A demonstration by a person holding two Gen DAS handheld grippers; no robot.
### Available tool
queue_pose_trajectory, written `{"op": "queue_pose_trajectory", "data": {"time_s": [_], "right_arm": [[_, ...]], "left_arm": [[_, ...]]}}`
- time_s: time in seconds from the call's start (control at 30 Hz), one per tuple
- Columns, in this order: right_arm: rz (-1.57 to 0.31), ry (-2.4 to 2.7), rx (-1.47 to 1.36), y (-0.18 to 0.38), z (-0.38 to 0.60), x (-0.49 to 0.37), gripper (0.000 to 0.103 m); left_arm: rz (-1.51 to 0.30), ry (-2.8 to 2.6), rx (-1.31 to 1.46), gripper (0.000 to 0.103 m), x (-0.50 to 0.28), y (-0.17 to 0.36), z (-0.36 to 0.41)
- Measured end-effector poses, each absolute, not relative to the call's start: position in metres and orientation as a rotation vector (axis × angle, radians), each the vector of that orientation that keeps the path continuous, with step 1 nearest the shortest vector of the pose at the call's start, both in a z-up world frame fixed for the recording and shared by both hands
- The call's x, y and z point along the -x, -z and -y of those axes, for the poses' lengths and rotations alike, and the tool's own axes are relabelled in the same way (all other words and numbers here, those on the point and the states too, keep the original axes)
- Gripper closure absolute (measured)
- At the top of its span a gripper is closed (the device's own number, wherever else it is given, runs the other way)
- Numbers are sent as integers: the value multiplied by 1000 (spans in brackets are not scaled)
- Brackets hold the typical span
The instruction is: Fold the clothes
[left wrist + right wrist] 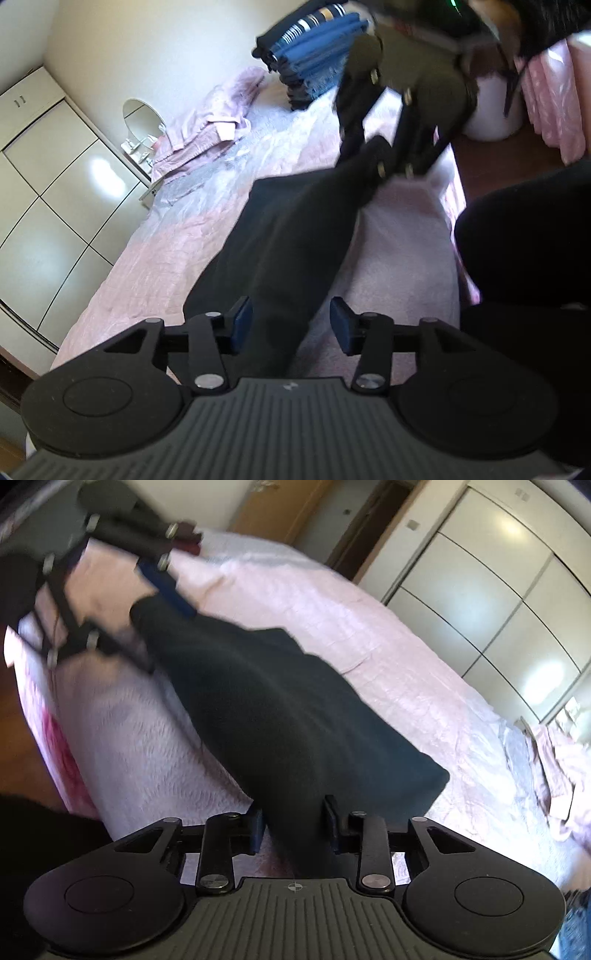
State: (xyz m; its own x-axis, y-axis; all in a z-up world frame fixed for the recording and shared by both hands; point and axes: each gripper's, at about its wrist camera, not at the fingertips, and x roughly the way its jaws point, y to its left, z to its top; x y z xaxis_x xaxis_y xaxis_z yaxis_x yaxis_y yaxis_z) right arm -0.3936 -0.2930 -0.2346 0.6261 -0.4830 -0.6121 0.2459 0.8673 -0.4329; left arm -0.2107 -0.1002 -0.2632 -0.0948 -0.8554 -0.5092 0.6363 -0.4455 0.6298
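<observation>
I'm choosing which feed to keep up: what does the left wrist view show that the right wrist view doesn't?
Only the left wrist view: a stack of folded clothes at the far end of the bed, and a round mirror. Only the right wrist view: a wooden door. Both: the dark garment stretched between the two grippers over the pink bedspread, plus white wardrobe doors.

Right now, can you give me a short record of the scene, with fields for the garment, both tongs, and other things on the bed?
garment: dark cloth, stretched over the pink bed
left tongs: cloth runs between the pads, which stand apart
right tongs: cloth passes between the pads
folded pile: far end of bed
pink cloth: crumpled, near the mirror
</observation>
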Motion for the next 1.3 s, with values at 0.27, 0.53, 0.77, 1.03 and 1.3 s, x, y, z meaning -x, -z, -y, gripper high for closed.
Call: {"op": "queue_pose_trajectory", "data": {"time_s": [0.27,0.53,0.77,1.03,1.3], "right_arm": [[-756,451,247,217,282,413,75],[-739,450,346,232,283,392,54],[-761,433,441,243,282,378,54],[-776,427,436,257,282,377,54],[-750,500,391,251,296,392,54]], "left_arm": [[259,1628,-1116,81,199,276,141],[231,1653,-1045,82,186,248,160],[277,1630,-1084,72,188,262,154],[290,1627,-1095,83,186,264,168],[273,1637,-1092,82,182,265,169]]}}
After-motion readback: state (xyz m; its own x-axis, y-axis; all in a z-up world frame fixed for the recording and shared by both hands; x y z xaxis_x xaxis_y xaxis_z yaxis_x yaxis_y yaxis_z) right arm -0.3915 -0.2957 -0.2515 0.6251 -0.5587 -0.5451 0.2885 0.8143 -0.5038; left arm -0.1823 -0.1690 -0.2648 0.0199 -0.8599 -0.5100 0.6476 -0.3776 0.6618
